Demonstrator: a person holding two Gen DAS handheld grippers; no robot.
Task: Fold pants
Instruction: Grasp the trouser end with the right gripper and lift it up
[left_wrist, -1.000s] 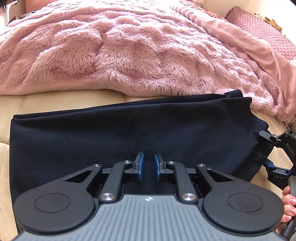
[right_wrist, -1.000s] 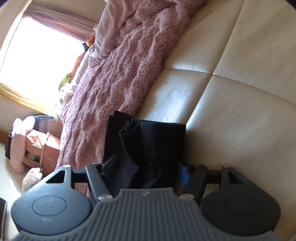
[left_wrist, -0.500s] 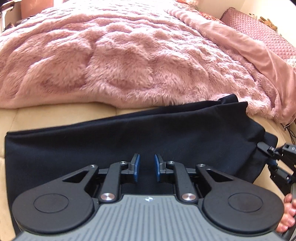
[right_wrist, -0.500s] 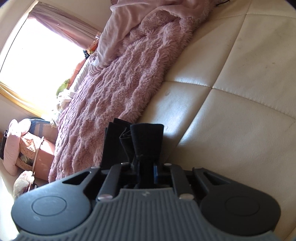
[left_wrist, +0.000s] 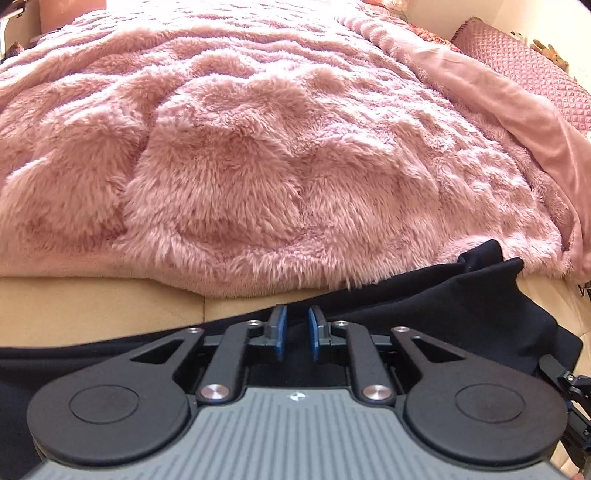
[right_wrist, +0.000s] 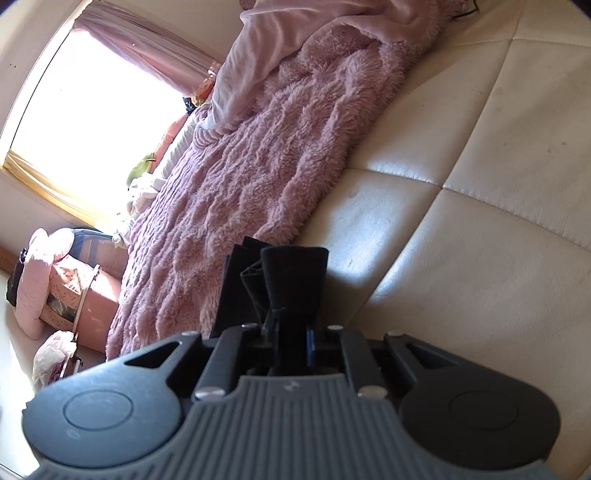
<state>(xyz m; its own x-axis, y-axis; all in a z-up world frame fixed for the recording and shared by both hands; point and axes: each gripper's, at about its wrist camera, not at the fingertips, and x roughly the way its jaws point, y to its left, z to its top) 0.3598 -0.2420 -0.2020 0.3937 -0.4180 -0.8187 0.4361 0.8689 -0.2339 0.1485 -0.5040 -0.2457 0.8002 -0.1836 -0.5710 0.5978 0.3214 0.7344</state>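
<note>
The black pants (left_wrist: 436, 317) lie folded lengthwise on the cream quilted bed surface, along the edge of the pink blanket. My left gripper (left_wrist: 296, 334) hovers low over their far edge, its blue pads a narrow gap apart with nothing between them. My right gripper (right_wrist: 291, 339) is shut on the bunched end of the pants (right_wrist: 291, 273), which stick up between its fingers. The right gripper also shows at the right edge of the left wrist view (left_wrist: 570, 384), at the pants' right end.
A fluffy pink blanket (left_wrist: 258, 147) covers the bed behind the pants. A smooth pink sheet (left_wrist: 517, 103) and quilted pillow (left_wrist: 528, 70) lie at the far right. Cream quilted surface (right_wrist: 480, 221) extends to the right. A bright window (right_wrist: 92, 122) and pink bags (right_wrist: 62, 280) are beyond.
The right gripper closed on the pants' end and bunched it. The left gripper moved forward and lower toward the pants' far edge; its fingers opened slightly.
</note>
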